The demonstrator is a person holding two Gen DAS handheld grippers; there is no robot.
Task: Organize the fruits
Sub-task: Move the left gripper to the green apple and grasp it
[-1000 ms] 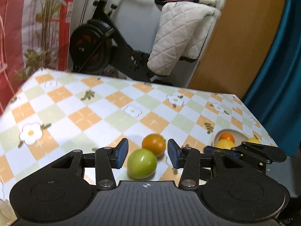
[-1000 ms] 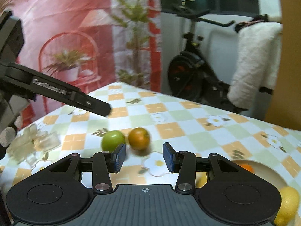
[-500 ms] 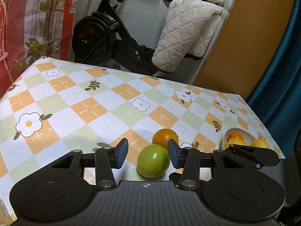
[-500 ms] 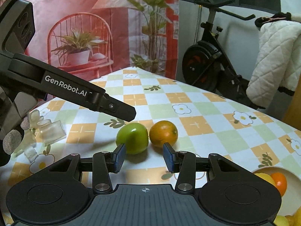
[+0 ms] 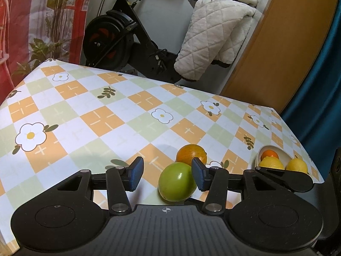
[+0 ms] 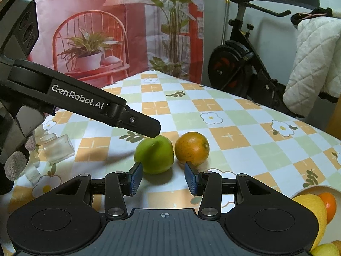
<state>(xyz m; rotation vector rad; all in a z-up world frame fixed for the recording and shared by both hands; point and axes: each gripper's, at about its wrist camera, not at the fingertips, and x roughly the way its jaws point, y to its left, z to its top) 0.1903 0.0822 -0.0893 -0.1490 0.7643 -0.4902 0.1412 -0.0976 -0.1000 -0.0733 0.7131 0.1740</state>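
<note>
A green apple [image 5: 177, 181] lies on the checked tablecloth, touching an orange [image 5: 191, 154] just behind it. My left gripper [image 5: 166, 176] straddles the apple and its jaws are opening: the right pad is against the apple's side, the left pad stands well off it. In the right wrist view the apple [image 6: 154, 154] and orange [image 6: 191, 148] lie just past my right gripper [image 6: 163, 178], which is open with nothing between its pads. One finger of the left gripper [image 6: 138, 121] hangs over the apple there.
A white bowl [image 5: 261, 155] with lemons and a small orange stands near the table's right edge, its rim [image 6: 307, 189] also showing in the right wrist view. Clear plastic pieces [image 6: 57, 149] lie at the left. An exercise bike [image 5: 119, 34] stands beyond the far edge.
The right gripper came closer to the two fruits and a little lower. In the left wrist view the apple now sits nearer the right pad, and the jaws stand slightly wider.
</note>
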